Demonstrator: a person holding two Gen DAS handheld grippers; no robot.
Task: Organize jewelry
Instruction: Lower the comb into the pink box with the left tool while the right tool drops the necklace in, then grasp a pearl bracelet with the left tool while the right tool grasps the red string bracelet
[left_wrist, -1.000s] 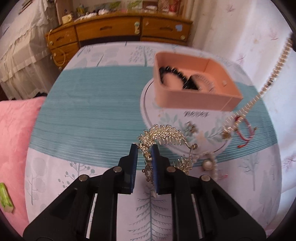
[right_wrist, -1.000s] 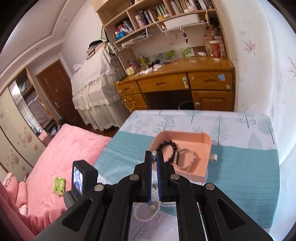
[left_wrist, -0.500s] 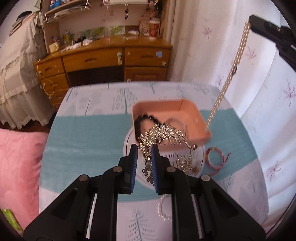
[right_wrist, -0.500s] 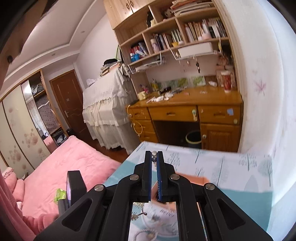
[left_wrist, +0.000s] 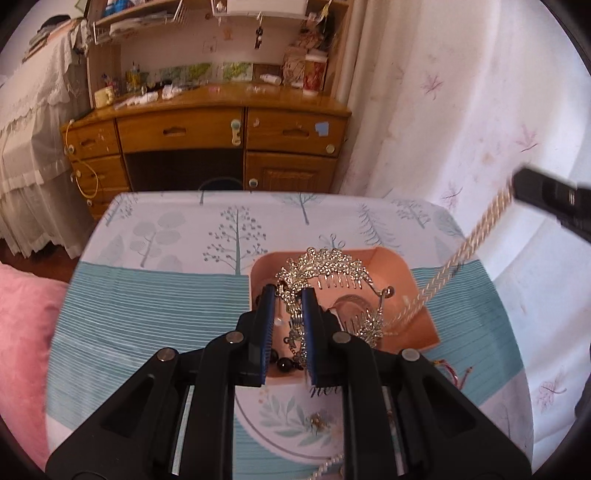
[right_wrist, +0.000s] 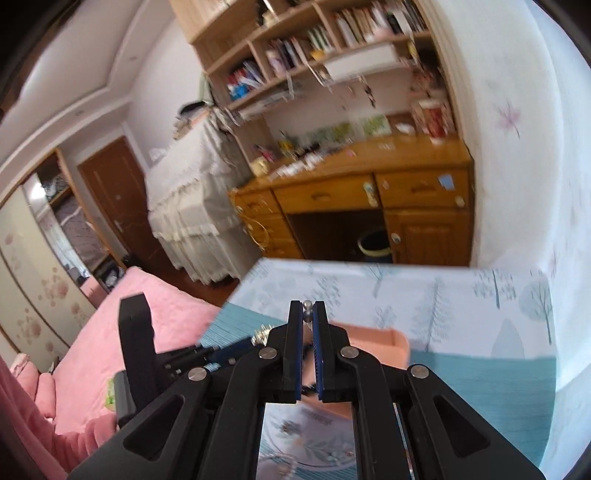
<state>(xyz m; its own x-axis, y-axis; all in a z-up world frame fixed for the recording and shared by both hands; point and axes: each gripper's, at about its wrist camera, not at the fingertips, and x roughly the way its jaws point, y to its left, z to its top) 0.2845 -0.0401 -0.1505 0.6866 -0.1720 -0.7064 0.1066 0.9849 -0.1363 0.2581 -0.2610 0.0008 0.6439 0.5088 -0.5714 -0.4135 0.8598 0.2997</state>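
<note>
My left gripper (left_wrist: 289, 295) is shut on a silver rhinestone hair comb (left_wrist: 325, 267) and holds it above the pink box (left_wrist: 400, 264). A black bead bracelet (left_wrist: 284, 363) lies inside the box. At the right edge of the left wrist view, my right gripper (left_wrist: 517, 186) is shut on a pearl necklace (left_wrist: 469, 247). The strand slants down into the box. In the right wrist view, the right gripper (right_wrist: 307, 308) pinches a pearl bead between its tips. The box (right_wrist: 373, 341) shows just below it, with the left gripper (right_wrist: 221, 354) at its left.
The box stands on a round leaf-print mat (left_wrist: 280, 417) on the tree-patterned tablecloth (left_wrist: 166, 295). A red string bracelet (left_wrist: 448, 373) and a small brooch (left_wrist: 317, 419) lie near the box. A wooden desk (left_wrist: 207, 125) stands beyond; a pink bed (left_wrist: 18, 332) lies left.
Both grippers rose and moved toward the box. The comb went from above the mat to above the box. The pearl necklace was lifted off the table and now trails into the box.
</note>
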